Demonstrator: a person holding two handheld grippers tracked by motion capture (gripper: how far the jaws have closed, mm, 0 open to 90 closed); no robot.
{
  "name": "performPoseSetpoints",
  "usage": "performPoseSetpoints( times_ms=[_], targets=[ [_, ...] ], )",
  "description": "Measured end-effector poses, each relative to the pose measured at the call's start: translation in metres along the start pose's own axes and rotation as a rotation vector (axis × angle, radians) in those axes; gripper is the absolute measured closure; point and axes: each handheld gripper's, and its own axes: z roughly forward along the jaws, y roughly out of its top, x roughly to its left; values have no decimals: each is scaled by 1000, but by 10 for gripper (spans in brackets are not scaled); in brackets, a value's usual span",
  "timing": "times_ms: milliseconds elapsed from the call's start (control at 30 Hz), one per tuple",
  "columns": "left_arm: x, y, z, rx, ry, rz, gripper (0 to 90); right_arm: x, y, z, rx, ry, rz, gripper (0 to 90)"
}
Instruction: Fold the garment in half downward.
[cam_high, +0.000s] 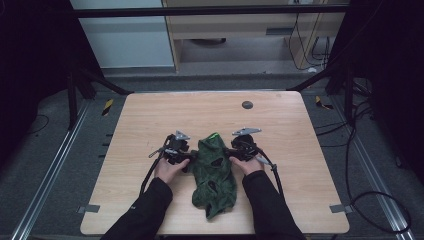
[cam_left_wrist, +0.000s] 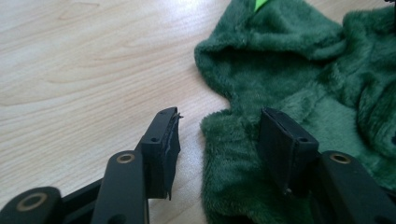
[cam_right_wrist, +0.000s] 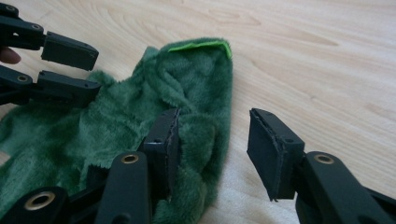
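Pale wood-grain covers the table (cam_high: 280, 200), which stands on a grey floor between dark frame posts, with a light cabinet and trailing cables beyond its far edge. On the tabletop at about twelve o'clock from the middle sits a small dark round disc (cam_high: 247, 104), well apart from everything else. Grey tape tabs mark the near corners at seven and five o'clock.

Just below the table's middle lies a green plush garment (cam_high: 214, 172), crumpled, its length running from twelve towards six o'clock, with a bright green tab (cam_high: 214, 135) at its far end. Nothing else lies near it, so the way to it is unobstructed.

At nine o'clock of the garment is the left gripper (cam_high: 189, 159), held in the person's left hand (cam_high: 169, 170). In the left gripper view its jaws stand apart astride the cloth's edge (cam_left_wrist: 219, 154): one finger (cam_left_wrist: 163, 144) rests over bare wood, the other (cam_left_wrist: 282, 149) over the plush, and neither pad is pressing, so nothing is grasped.

At three o'clock is the right gripper (cam_high: 231, 152), in the right hand (cam_high: 248, 165). In the right gripper view its jaws are likewise parted, one finger (cam_right_wrist: 161, 144) upon the fleece and the other (cam_right_wrist: 271, 149) over the table, with the cloth's edge between them but unclamped. Farther off at ten o'clock of that view, the left gripper's jaws are visible above the fabric.
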Motion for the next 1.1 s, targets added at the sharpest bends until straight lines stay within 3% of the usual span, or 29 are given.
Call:
performPoseSetpoints(
  times_ms=[367,533,633,767,1100],
  targets=[
    [-5,-3,4,9,-9,21,565,0,-7,8,63,13,0,600],
    [-8,-3,3,13,-10,34,650,1,-9,11,80,28,-4,656],
    [-9,-2,3,19,-15,17,715,2,-11,12,93,36,-2,709],
    [-10,-1,3,29,-22,12,798,2,-11,12,96,46,-11,777],
    [-10,2,-3,9,-18,13,837,1,-9,8,75,52,-11,823]
  ],
)
